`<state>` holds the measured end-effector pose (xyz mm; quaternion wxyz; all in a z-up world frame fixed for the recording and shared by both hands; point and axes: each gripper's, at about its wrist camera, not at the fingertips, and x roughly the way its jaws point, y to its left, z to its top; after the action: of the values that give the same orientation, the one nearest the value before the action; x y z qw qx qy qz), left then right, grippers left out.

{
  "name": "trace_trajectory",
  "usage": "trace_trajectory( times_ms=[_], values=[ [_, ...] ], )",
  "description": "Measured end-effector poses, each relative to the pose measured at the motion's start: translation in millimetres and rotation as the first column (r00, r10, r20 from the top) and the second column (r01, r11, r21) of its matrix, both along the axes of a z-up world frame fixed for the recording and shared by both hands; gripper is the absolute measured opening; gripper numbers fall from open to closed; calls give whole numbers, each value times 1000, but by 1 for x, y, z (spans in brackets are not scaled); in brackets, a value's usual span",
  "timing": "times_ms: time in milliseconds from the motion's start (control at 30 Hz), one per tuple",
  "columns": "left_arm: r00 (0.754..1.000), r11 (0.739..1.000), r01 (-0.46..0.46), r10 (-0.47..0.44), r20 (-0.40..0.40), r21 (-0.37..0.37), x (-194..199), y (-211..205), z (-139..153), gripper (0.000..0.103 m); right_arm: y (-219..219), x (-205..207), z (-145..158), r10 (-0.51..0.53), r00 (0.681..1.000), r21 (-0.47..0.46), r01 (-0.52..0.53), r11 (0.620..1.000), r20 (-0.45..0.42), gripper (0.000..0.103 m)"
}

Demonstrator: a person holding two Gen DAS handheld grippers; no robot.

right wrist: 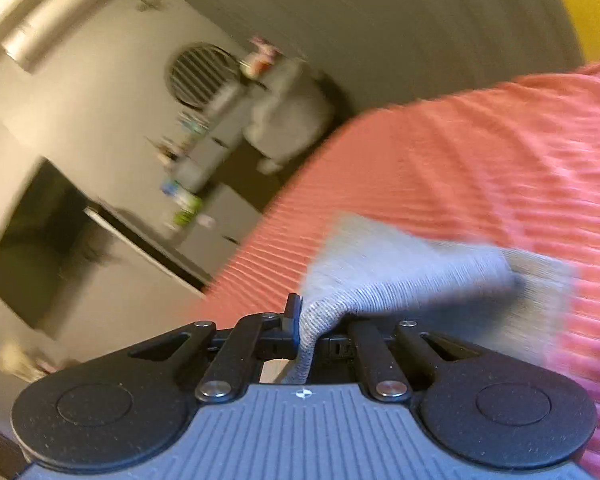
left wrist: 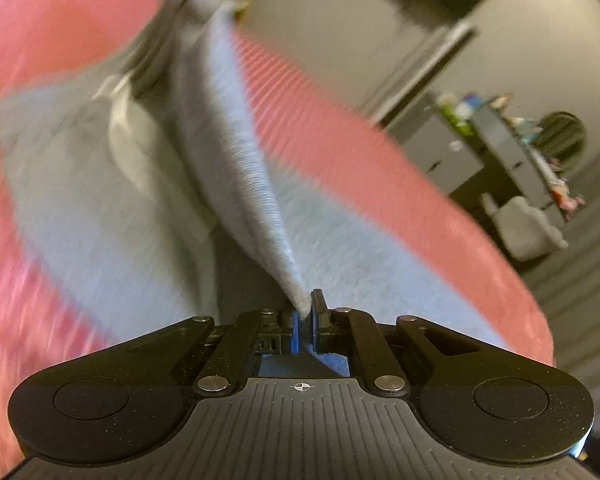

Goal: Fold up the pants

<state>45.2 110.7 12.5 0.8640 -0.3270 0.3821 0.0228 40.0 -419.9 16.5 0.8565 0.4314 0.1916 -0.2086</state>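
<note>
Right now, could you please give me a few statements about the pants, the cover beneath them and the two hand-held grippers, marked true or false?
1. The left hand-held gripper is shut on the grey pants. True.
2. The right hand-held gripper is open and empty. False: it pinches the pants' ribbed edge.
3. The pants lie over a pink ribbed cover. True.
4. The pants are black. False: they are light grey.

Both views are dimly and evenly lit, with no glare and only soft shadows. Heavy motion blur is smeared across the cloth and background, while the near gripper bodies are rendered sharp. Strong fisheye bending is seen at the edges.
</note>
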Motion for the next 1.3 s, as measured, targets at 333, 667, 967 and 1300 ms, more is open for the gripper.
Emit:
trace_trajectory(
  times_ms=[333,667,967,1300],
  values=[
    [967,959,-253,256,-11,131,35,60,-11,76,0,11,-39,37,986,70,-26,997,-164,19],
    [949,952,-306,302,-95,-30,49,124,-21,11,4,15,-20,62,988,18,-60,998,-144,5],
    [971,976,-202,211,-116,82,7,136,-16,20,11,-1,-6,47,976,-166,-84,982,-214,5],
    [928,846,-372,341,150,381,-6,95,57,71,33,-9,27,-304,901,-513,111,851,-309,40]
  ],
)
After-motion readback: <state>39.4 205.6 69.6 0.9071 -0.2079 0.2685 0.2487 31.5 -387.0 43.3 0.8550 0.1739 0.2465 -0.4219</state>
